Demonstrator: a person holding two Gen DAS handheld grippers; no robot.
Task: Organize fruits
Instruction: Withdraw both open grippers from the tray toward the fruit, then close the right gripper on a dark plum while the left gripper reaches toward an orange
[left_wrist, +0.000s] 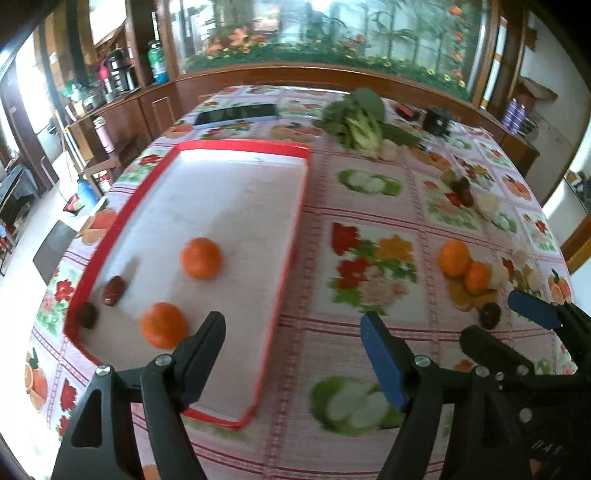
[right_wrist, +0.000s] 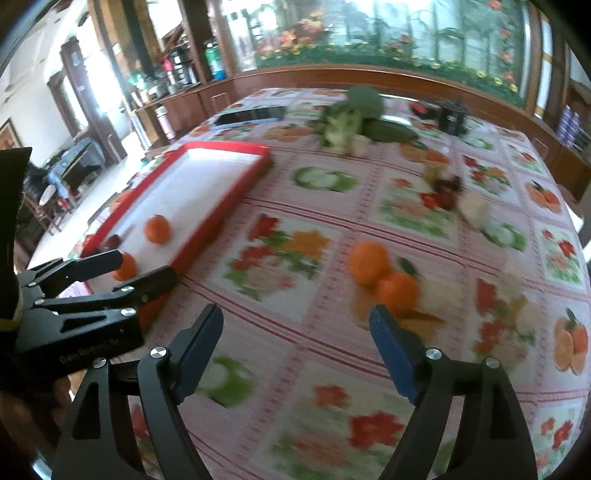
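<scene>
A red-rimmed white tray (left_wrist: 295, 206) lies on the left of the table. In it are two oranges (left_wrist: 201, 257) (left_wrist: 163, 325), a red date (left_wrist: 113, 290) and a dark fruit (left_wrist: 88, 314). Two more oranges (left_wrist: 453, 257) (left_wrist: 477, 277) and a dark fruit (left_wrist: 490, 315) lie on the cloth at the right. My left gripper (left_wrist: 295, 350) is open and empty over the tray's near right rim. My right gripper (right_wrist: 297, 347) is open and empty, just short of the two oranges (right_wrist: 369, 262) (right_wrist: 397, 291); it also shows in the left wrist view (left_wrist: 506, 325).
Leafy greens (left_wrist: 356, 118), a phone (left_wrist: 236, 113) and a black box (left_wrist: 439, 120) lie at the far end. Small dark and white items (left_wrist: 465, 192) sit at mid right. Wooden cabinets and shelves ring the table. The floor drops off left.
</scene>
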